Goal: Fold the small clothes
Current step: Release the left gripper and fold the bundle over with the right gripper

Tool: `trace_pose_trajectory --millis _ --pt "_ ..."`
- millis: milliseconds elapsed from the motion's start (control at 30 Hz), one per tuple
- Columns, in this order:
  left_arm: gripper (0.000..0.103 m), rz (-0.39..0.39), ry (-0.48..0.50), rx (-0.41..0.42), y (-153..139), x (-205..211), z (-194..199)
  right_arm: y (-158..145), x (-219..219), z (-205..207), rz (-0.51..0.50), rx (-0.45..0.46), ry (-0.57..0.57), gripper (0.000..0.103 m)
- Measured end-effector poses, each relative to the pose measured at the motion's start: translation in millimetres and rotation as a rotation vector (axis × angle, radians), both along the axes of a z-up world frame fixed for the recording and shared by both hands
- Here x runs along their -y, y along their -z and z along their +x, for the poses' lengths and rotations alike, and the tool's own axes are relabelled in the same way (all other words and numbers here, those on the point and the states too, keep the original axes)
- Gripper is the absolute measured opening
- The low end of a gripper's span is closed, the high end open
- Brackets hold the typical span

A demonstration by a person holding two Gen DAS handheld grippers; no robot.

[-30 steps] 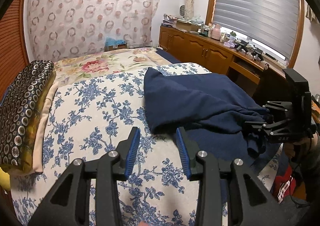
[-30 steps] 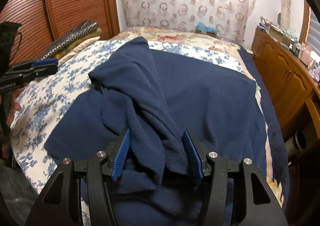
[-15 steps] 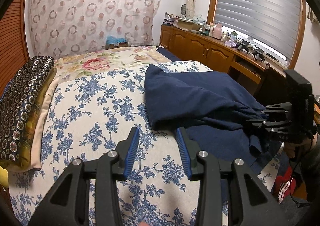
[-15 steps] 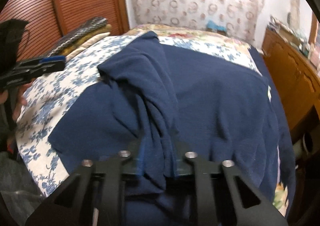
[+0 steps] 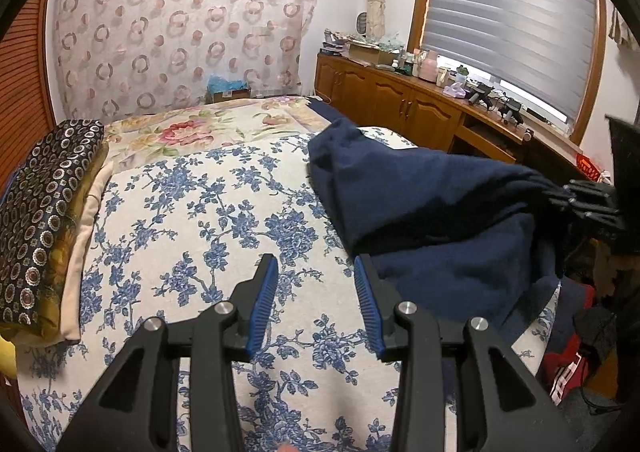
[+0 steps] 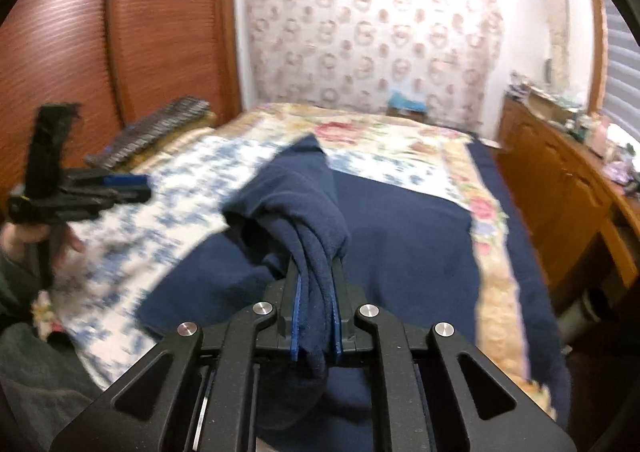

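A: On the floral bedspread [image 5: 192, 252], our navy garment [image 6: 304, 204] is bunched and clenched in the right gripper [image 6: 316, 316].
B: We should lift slowly; the left gripper [image 5: 316, 304], parted and empty, can take another edge.

Soft, even indoor light fills both fisheye views, with pale daylight glowing through the window blinds [image 5: 516, 12]. The left view is sharp; the right is smeared, probably motion blur. Edges bow, corners go black.

Circle-print curtain [image 5: 180, 36], wooden cabinets [image 5: 400, 108], window blind [image 5: 512, 12]
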State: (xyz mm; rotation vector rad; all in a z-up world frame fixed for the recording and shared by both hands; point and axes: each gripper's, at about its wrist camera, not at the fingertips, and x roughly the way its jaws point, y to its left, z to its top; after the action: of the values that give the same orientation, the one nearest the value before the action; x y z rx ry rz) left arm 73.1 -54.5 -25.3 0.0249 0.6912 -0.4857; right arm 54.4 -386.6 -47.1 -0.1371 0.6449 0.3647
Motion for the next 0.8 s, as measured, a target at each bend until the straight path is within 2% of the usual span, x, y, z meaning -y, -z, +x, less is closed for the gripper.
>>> trace_pose_trajectory --millis 33,100,167,300,600,800 --pt "0.038 0.0 0.001 0.001 -1 0 0 6 6 4 -0.009 -0.028 0.021 0.01" --pt "0.038 0.001 0.005 0.003 -1 1 -1 23 16 12 -0.048 -0.08 0.078 0.023" --pt "0.038 0.002 0.006 0.004 -1 2 -2 34 24 15 -0.061 -0.112 0.108 0.03" --pt "0.038 0.004 0.006 0.005 -1 3 -2 33 30 18 -0.026 -0.106 0.113 0.044" --pt "0.038 0.005 0.004 0.006 -2 3 -3 9 -11 37 -0.035 -0.034 0.025 0.048" --pt "0.039 0.006 -0.005 0.007 -3 0 -4 11 -47 70 -0.023 -0.079 -0.073 0.049"
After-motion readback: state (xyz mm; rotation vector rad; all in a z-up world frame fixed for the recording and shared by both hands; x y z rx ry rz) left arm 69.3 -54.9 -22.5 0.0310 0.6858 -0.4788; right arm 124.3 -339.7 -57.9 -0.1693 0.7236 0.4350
